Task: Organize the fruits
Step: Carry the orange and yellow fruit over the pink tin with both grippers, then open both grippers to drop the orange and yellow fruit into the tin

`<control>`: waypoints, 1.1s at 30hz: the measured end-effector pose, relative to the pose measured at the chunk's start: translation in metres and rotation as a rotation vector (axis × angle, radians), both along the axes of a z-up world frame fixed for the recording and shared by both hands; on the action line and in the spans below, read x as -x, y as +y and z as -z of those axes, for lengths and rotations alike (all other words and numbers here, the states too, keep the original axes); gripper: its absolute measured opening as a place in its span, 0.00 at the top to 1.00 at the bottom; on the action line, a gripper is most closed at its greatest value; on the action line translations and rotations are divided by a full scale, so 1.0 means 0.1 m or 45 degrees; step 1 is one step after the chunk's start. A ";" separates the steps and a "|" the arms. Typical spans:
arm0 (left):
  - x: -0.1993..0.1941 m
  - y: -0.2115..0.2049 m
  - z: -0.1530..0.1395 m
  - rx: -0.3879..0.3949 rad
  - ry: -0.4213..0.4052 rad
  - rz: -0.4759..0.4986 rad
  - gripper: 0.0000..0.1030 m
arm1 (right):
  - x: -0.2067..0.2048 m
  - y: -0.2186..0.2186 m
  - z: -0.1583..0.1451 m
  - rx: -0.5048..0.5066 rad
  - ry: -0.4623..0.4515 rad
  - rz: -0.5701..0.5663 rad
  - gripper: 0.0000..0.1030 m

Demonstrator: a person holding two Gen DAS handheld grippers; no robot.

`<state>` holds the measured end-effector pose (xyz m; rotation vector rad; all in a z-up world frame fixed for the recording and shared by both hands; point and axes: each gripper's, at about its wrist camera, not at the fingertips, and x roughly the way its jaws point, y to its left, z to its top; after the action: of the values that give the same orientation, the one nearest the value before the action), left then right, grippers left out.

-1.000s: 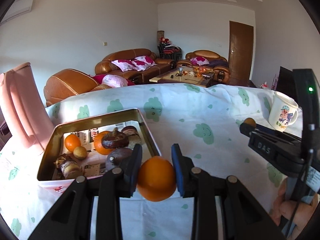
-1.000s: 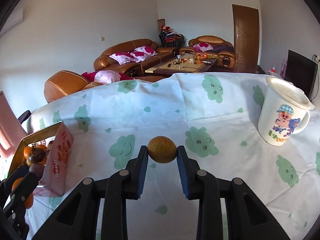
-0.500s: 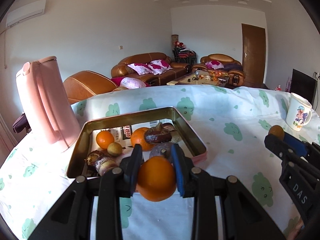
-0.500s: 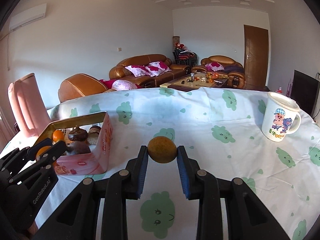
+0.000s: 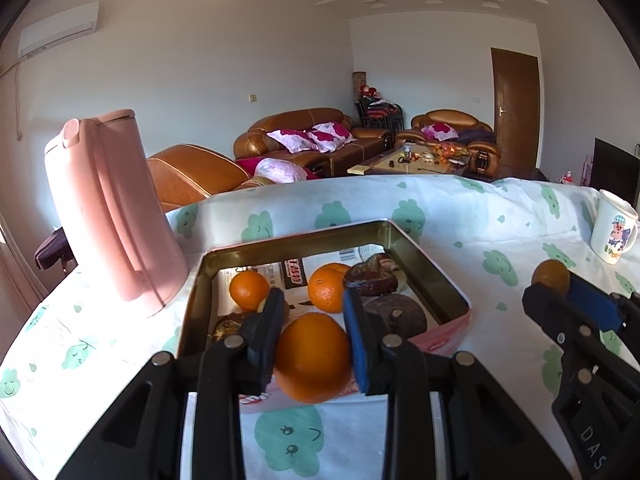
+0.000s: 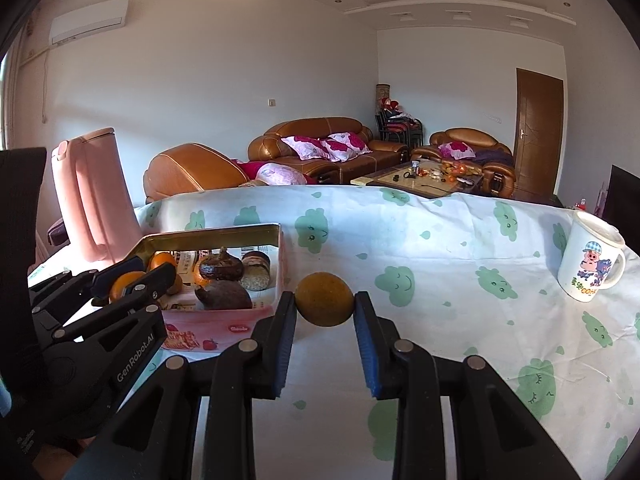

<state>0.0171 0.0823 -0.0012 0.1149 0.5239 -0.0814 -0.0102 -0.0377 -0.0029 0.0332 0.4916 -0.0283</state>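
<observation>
My left gripper [image 5: 314,322] is shut on a large orange [image 5: 313,357], held over the near edge of an open pink tin box [image 5: 448,334]. Inside the tin lie two smaller oranges [image 5: 249,290], dark brown fruits [image 5: 394,312] and printed paper. The right gripper [image 6: 325,306] is shut on a small brownish-yellow round fruit [image 6: 324,300], just right of the tin box [image 6: 224,326] and above the cloth. In the left wrist view that gripper [image 5: 560,292] shows at the right with its fruit [image 5: 551,278]. The left gripper [image 6: 132,280] appears at the tin's left in the right wrist view.
A tall pink kettle [image 5: 108,216] stands left of the tin. A white cartoon mug [image 6: 592,266] sits at the table's far right. The table wears a white cloth with green cloud prints [image 6: 440,248]. Sofas and a coffee table lie beyond.
Both grippers have moved left with their fruits. The tin box now sits directly ahead of the left gripper and close beside the right one; the kettle has come fully into view.
</observation>
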 end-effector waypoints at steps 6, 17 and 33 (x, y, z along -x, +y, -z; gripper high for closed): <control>-0.06 0.15 -0.02 0.023 -0.002 -0.016 0.69 | -0.07 0.19 0.01 0.007 -0.007 -0.037 0.69; -0.15 0.34 -0.04 0.061 0.012 -0.058 0.69 | -0.19 0.36 -0.01 -0.005 -0.022 -0.074 0.69; -0.72 0.53 0.07 0.069 0.084 -0.151 0.69 | -1.11 0.49 0.05 -0.106 0.097 -0.124 0.69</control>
<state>0.0888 0.1352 -0.0087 0.0286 0.5926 0.0162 0.1012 0.0112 -0.0075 0.0898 0.5697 0.0867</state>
